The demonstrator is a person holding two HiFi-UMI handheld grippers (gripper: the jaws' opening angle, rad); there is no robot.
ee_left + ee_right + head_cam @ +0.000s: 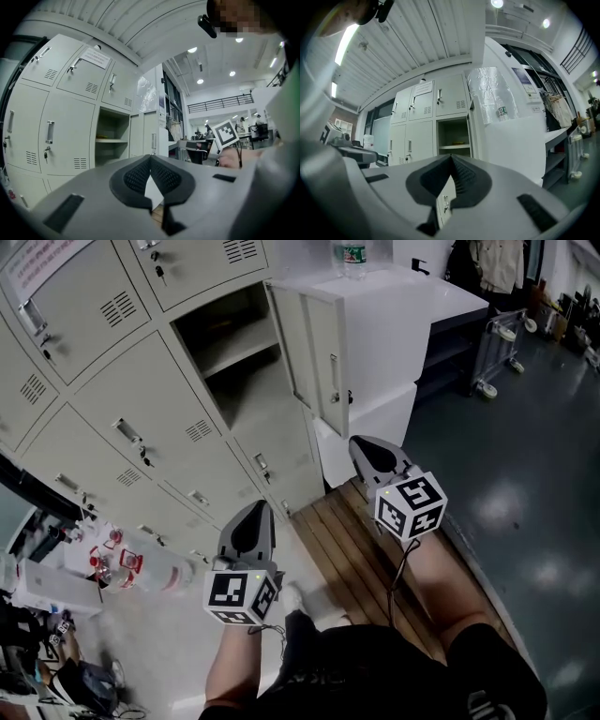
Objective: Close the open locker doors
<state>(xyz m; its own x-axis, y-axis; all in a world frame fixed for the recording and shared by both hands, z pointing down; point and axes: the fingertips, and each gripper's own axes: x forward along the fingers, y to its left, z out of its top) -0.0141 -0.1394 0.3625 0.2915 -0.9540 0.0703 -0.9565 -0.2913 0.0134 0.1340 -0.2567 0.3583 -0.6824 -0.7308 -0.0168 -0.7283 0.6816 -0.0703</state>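
A bank of pale grey lockers [112, 409] is seen from above by a head camera angled steeply down. One compartment [230, 343] is open, in the right-hand column of the bank, in the row just under the top row. A single shelf [239, 351] is seen inside it. Its open door [319, 352] is hinged at the compartment's right edge and is swung out roughly square to the face of the bank. The door is set just beside a white cabinet [403, 306] at the bank's right end. A clear bottle [352, 257] is stood on the cabinet's top, near its back edge. All other locker doors in view are shut.

Two handheld grippers are held out level toward the bank, both well apart from the open door. The left gripper [255, 507] is held over the floor, just beside the left edge of a wooden slatted platform [347, 549]. In its own view, the left gripper [150, 157] is seen with its ribbed pads pressed together and nothing held. The right gripper [361, 440] is held over the platform's far end. There its jaws [451, 157] are likewise shut tight on nothing, with the open compartment [452, 136] seen straight ahead.

A pack of wrapped bottles [131, 568] lies on the floor at lower left.
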